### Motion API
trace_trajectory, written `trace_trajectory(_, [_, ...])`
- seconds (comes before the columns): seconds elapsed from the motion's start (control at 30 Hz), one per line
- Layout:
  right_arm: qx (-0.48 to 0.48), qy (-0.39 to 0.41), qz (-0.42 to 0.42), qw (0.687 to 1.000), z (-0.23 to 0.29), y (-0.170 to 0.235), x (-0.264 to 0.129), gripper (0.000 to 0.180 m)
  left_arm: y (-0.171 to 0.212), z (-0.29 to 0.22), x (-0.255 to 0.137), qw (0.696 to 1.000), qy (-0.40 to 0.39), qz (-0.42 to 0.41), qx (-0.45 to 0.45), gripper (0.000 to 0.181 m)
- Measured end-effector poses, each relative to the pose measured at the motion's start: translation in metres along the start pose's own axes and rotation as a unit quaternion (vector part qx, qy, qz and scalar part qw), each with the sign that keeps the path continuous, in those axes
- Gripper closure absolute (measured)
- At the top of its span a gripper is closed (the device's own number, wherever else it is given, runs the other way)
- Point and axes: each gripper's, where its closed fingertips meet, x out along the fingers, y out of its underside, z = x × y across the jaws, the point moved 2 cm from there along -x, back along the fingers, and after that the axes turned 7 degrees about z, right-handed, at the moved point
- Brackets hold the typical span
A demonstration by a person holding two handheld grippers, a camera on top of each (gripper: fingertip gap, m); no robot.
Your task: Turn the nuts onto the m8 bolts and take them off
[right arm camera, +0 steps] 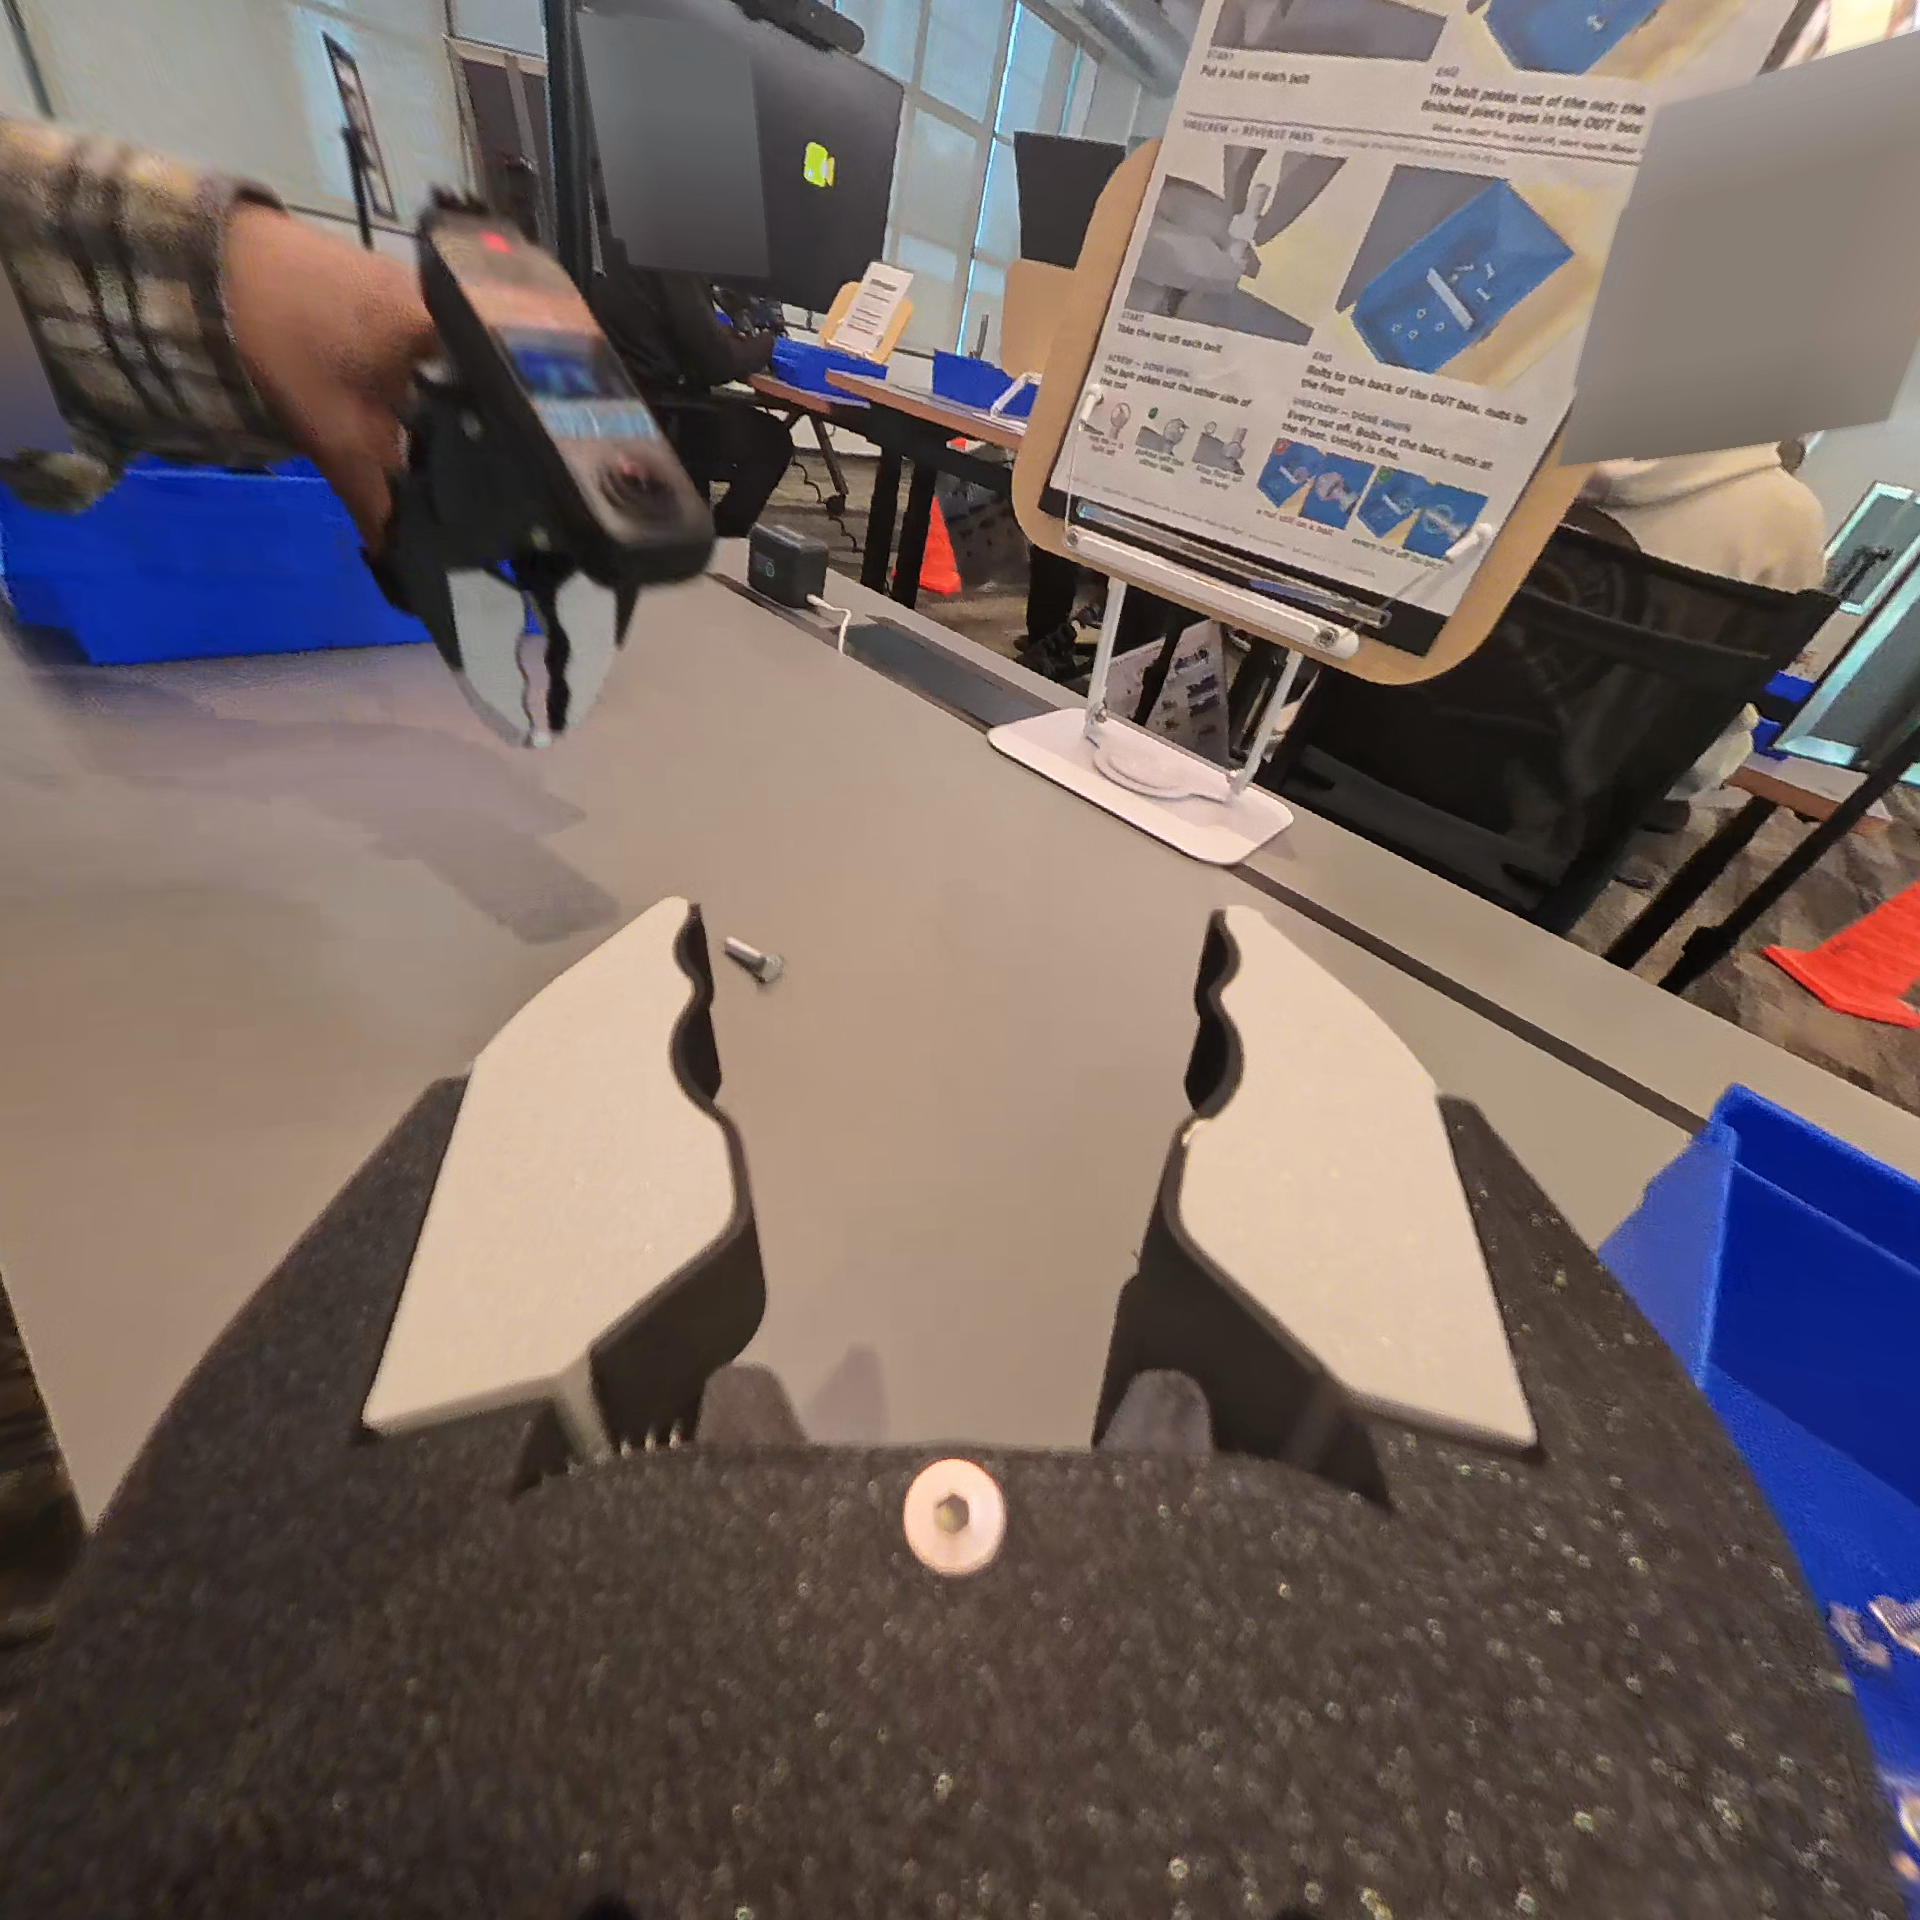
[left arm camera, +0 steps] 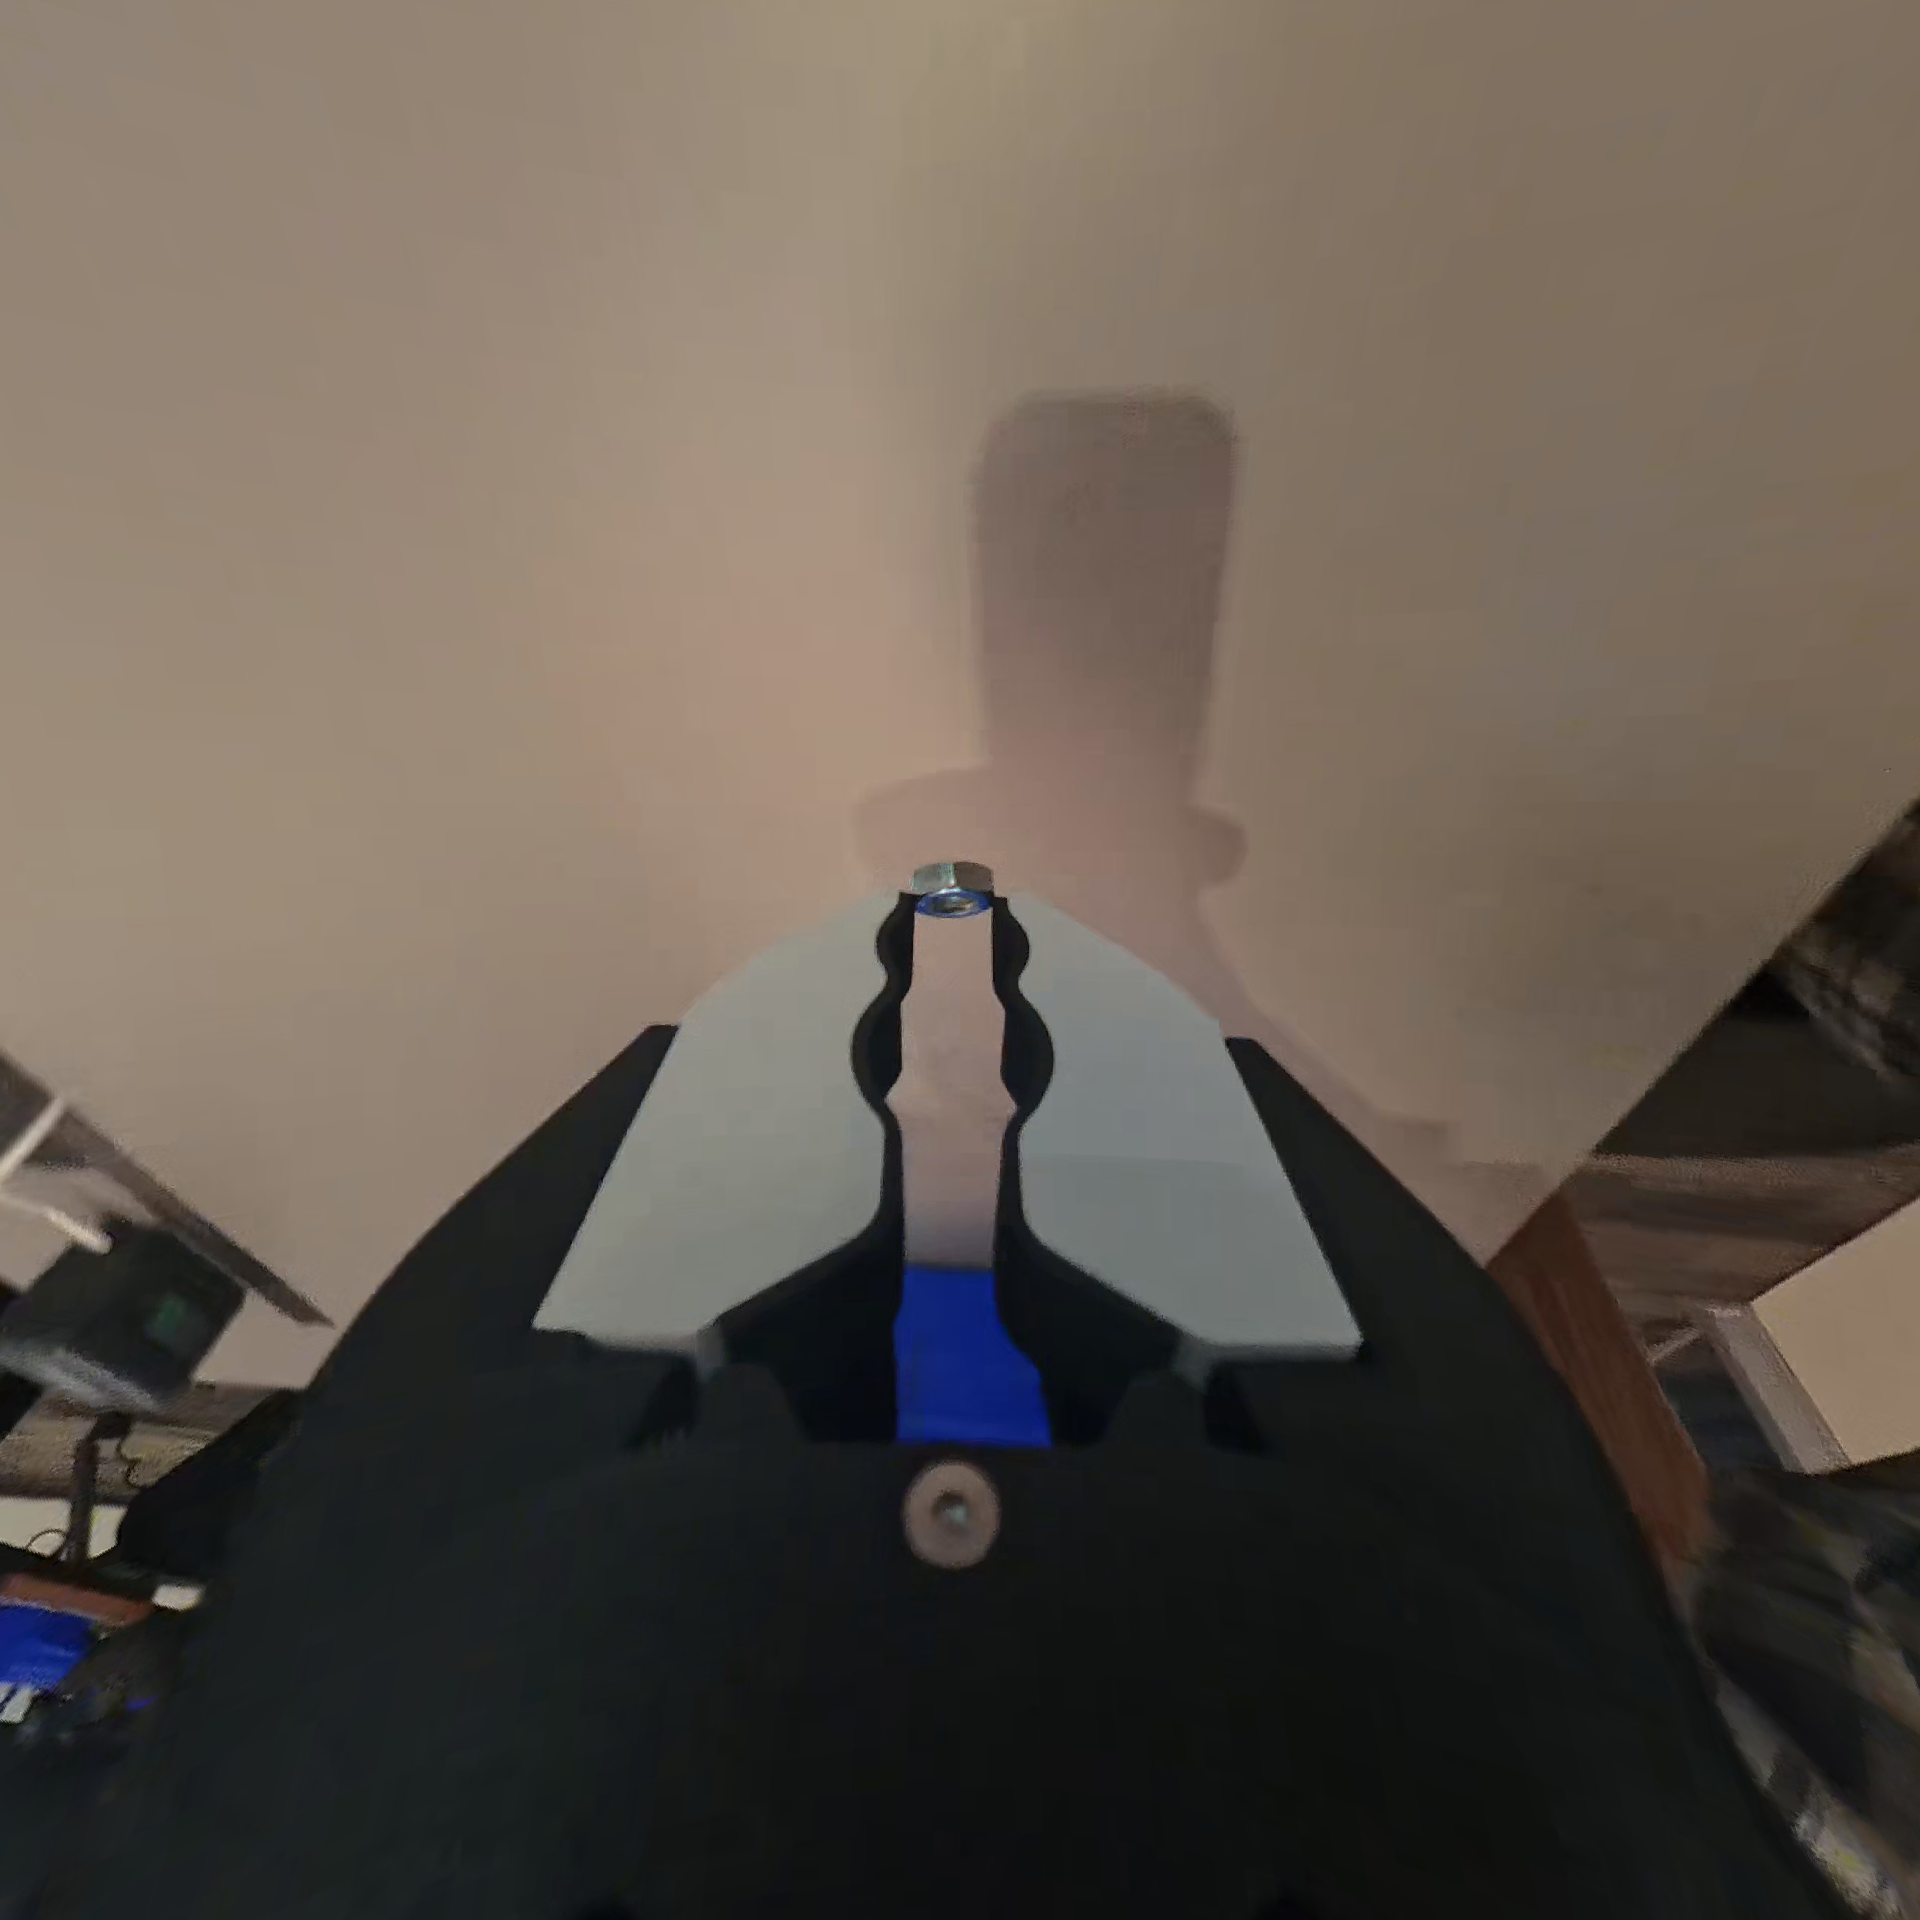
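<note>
My left gripper (left arm camera: 952, 902) is shut on a small silver hex nut (left arm camera: 951, 885) pinched at its fingertips, held above the plain table top. In the right wrist view the left gripper (right arm camera: 540, 732) hangs tip-down above the grey table (right arm camera: 312, 914), held by a hand in a plaid sleeve. My right gripper (right arm camera: 956, 920) is open and empty, low over the table. A silver bolt (right arm camera: 755, 961) lies on its side on the table just right of the right gripper's left fingertip (right arm camera: 665, 935).
A blue bin (right arm camera: 1808, 1299) sits at the right edge and another blue bin (right arm camera: 197, 561) at the far left. An instruction sheet on a stand (right arm camera: 1320, 343) stands at the table's back edge. A small black device (right arm camera: 787, 561) with a cable sits behind. One gripper's finger ends stand about 35 centimeters off the other's. To the silver bolt (right arm camera: 755, 961): left tips about 15 centimeters, right tips about 25 centimeters.
</note>
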Motion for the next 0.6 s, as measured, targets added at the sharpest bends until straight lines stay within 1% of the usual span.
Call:
trace_trajectory(0.1, [0.006,0.010,0.004,1.000,-0.005,0.006,-0.009,0.091,-0.043,-0.006,0.019,0.999,0.030,0.014,0.009,0.167])
trace_trajectory(0.2, [0.013,0.017,0.006,1.000,-0.011,0.011,-0.015,0.091,-0.065,-0.007,0.031,0.999,0.039,0.023,0.006,0.167])
trace_trajectory(0.4, [0.025,0.013,0.012,1.000,-0.015,0.022,-0.010,0.091,-0.085,-0.002,0.034,0.999,0.041,-0.002,-0.023,0.167])
trace_trajectory(0.6, [0.032,0.000,0.022,0.999,-0.013,0.031,0.003,0.091,-0.089,-0.001,0.033,0.998,0.037,-0.011,-0.047,0.167])
